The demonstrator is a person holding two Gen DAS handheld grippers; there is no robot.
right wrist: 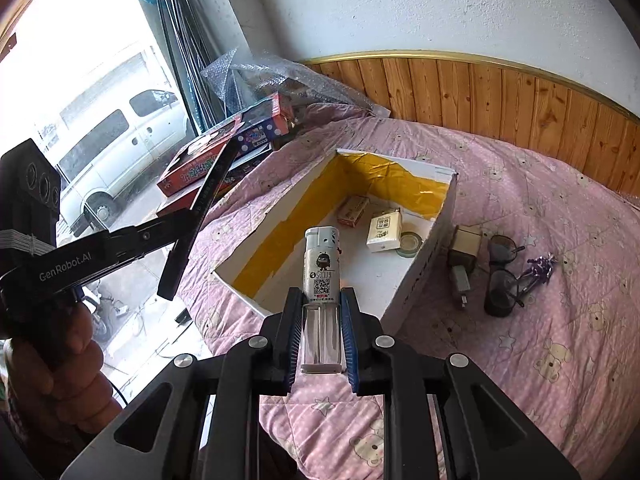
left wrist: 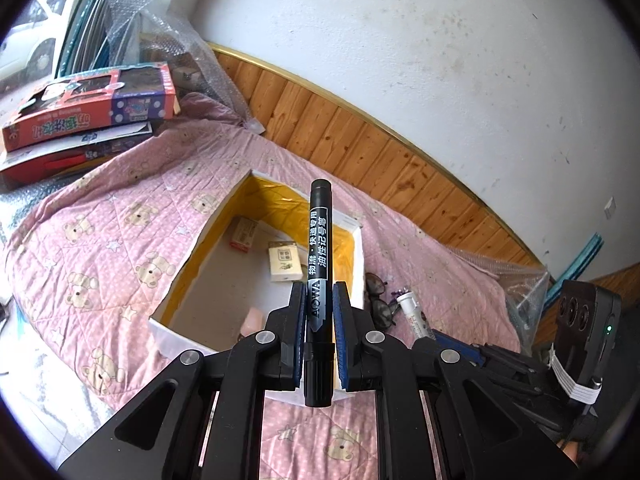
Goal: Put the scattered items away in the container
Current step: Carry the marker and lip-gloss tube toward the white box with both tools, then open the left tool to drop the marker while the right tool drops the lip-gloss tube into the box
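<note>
A bed covered by a pink bear-print quilt (right wrist: 520,208) is being occupied by an open white box (right wrist: 424,264) at centre frame, with a charger (right wrist: 462,276), sunglasses (right wrist: 502,276) and a purple trinket (right wrist: 538,266) lying just right of it, and toy boxes (right wrist: 224,152) being stacked at upper left.

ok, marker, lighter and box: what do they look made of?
Marker: looks like glossy black plastic, going by the sheen on the barrel and the printed label.
Lighter: probably plastic; the lower body is see-through, the upper part opaque white with print, and the cap could be metal.
Box: seems to be white cardboard with thin matte walls, its inner walls lined in shiny yellow, perhaps tape or foil.
</note>
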